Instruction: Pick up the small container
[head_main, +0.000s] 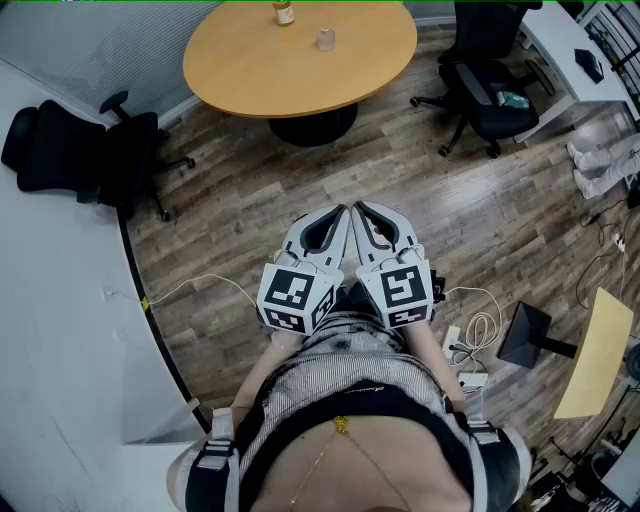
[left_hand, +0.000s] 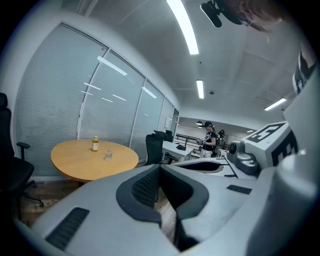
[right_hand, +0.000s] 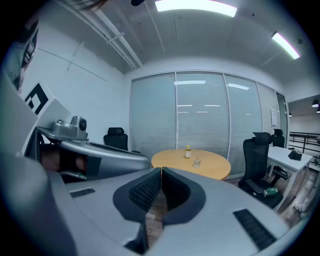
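The small clear container (head_main: 326, 38) stands on a round wooden table (head_main: 250, 70) across the room, beside a yellow-capped bottle (head_main: 284, 12). Both grippers are held side by side at my chest, well short of the table. The left gripper (head_main: 342, 210) is shut with nothing between its jaws, and so is the right gripper (head_main: 359, 206). Past the closed tips of the left gripper (left_hand: 160, 167), the container (left_hand: 108, 155) and the bottle (left_hand: 95, 144) show far off. Beyond the right gripper (right_hand: 161, 170), the container (right_hand: 197, 162) sits just right of the bottle (right_hand: 188, 151).
Black office chairs stand at the left (head_main: 80, 155) and beyond the table on the right (head_main: 490, 95), beside a white desk (head_main: 565, 50). Cables and a power strip (head_main: 470, 378) lie on the wood floor to my right, near a black stand (head_main: 530, 335). A white partition (head_main: 60, 330) runs along my left.
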